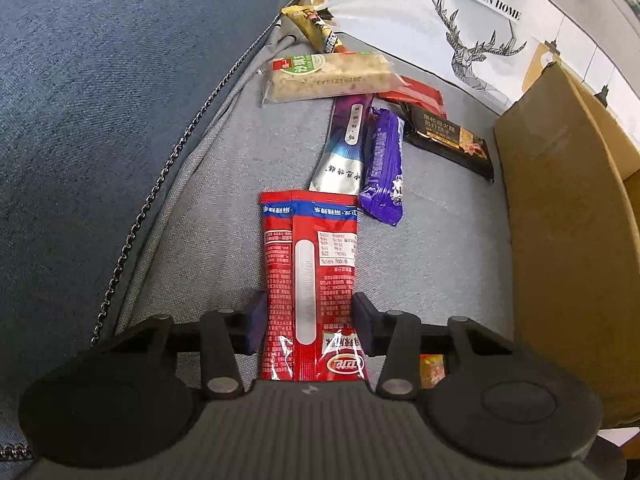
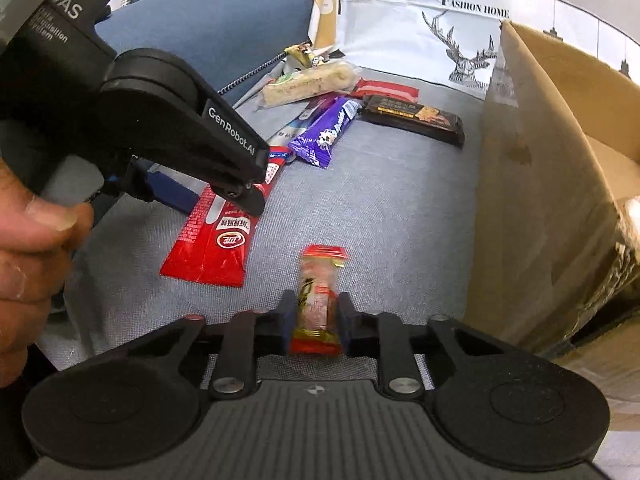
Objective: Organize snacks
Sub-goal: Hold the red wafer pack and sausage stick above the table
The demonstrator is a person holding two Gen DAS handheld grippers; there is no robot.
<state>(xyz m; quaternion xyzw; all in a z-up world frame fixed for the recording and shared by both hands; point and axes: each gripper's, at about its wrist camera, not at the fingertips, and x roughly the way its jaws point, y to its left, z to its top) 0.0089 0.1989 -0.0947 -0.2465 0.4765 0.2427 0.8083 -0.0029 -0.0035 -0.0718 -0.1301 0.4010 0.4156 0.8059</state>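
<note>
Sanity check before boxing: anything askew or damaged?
No damage or spill visible. Snacks lie loose and overlapping on the grey cushion; the cereal bar lies across the purple sachet. Cardboard box stands beside them.

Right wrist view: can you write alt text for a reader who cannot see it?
The right gripper clasps a small red-and-gold snack packet on a grey fabric cushion, beside a brown cardboard box. At left, the left gripper, held by a hand, straddles a long red snack pouch, with more wrapped snacks lying behind.
</note>
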